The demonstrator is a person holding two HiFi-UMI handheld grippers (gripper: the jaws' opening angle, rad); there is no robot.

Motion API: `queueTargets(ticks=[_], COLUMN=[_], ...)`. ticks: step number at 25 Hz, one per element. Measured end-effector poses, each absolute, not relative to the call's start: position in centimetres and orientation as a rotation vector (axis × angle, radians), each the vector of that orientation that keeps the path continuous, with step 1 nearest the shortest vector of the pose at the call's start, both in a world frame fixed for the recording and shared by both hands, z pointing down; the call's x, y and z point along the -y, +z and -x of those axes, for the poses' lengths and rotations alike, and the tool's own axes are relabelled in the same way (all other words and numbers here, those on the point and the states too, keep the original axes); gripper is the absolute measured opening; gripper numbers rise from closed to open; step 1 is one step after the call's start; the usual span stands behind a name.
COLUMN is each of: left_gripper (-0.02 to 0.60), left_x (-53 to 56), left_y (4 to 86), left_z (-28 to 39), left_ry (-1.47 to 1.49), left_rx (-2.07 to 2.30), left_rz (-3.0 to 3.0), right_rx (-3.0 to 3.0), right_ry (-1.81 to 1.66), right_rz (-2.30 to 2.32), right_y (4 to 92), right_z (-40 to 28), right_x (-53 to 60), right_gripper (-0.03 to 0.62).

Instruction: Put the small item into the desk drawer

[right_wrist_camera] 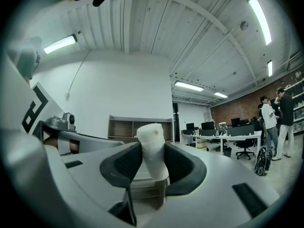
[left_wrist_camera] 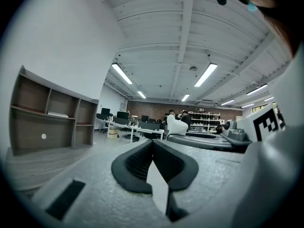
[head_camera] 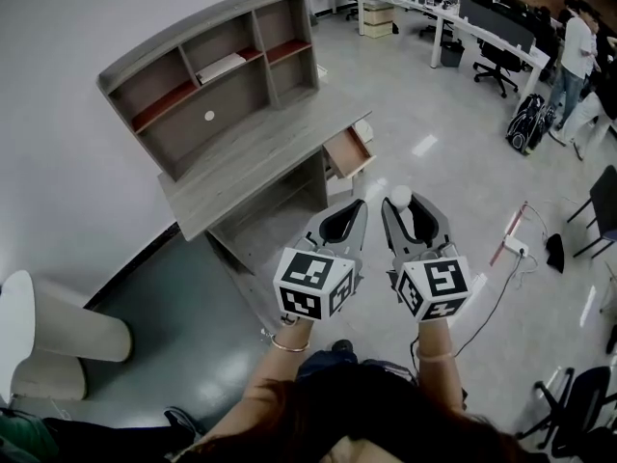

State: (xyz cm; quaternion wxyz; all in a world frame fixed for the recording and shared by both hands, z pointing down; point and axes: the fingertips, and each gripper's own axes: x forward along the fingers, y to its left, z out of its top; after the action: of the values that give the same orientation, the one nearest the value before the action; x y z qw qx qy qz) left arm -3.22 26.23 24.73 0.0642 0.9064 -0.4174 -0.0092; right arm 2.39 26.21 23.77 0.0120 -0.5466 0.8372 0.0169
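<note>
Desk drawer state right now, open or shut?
Open. In the head view the drawer juts out from under the desk top, its inside exposed to the camera.

- No legible words, brands, numbers or signs in any view.
- Only black-and-white square code patterns on the near left marker cube (head_camera: 313, 283) and the near right marker cube (head_camera: 436, 287); blocky shapes, not letters.
- Far monitors (right_wrist_camera: 208, 125) on the office surface to the right too small to read.
</note>
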Motion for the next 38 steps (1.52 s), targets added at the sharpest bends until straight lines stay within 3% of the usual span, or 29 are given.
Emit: queueTargets(ticks=[15,38], left_gripper=[0.015,0.015], left_x=[-21.2,-9.1], left_y=[25.6,26.7], left_z=[6.5,2.3], left_ry=[-0.045,-0.007], left_rx=[1.250,1.264], left_rz=[-2.712,-2.703], right_rx=[-2.610,-2.616], right_ry=[0.023,-0.014], right_rz=[1.731,1.701], right_y=[24.4,25.7], right_z=[0.8,-2.8], right_x=[-21.5,-9.5], right_gripper=[0.138,0.138])
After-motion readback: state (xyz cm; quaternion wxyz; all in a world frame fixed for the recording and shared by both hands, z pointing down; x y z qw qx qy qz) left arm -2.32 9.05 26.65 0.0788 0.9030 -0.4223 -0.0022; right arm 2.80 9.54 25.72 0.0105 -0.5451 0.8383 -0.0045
